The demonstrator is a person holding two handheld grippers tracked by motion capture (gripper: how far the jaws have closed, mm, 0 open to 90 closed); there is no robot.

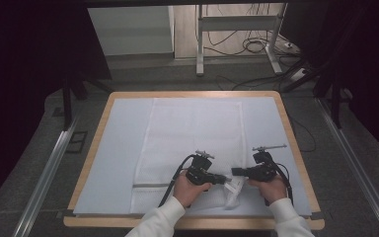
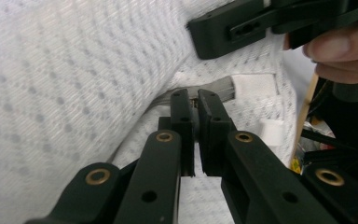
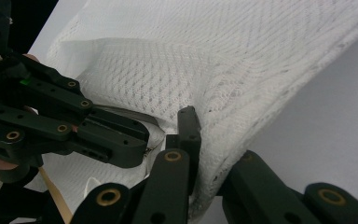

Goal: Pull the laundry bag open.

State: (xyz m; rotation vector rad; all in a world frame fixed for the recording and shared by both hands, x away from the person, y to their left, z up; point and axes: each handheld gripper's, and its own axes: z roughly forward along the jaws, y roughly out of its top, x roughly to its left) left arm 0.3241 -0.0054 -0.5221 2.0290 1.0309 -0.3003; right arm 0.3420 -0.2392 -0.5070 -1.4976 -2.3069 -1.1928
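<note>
White mesh towel, near right corner gathered, both grippers on it.

I see the towel (image 1: pixel 192 133) flat on the pale blue mat (image 1: pixel 123 148), mid-table. My left gripper (image 1: pixel 223 179) pinches the grey-banded hem; my right gripper (image 1: pixel 235 172) is clamped on the lifted fold just beside it, jaws nearly meeting, tips facing.

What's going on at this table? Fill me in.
A person holds a gripper in each hand over a white towel spread on a table. The left gripper and the right gripper are both shut on the towel's near right corner, close together and tip to tip, and have bunched it up off the surface. The rest of the towel lies flat.
</note>
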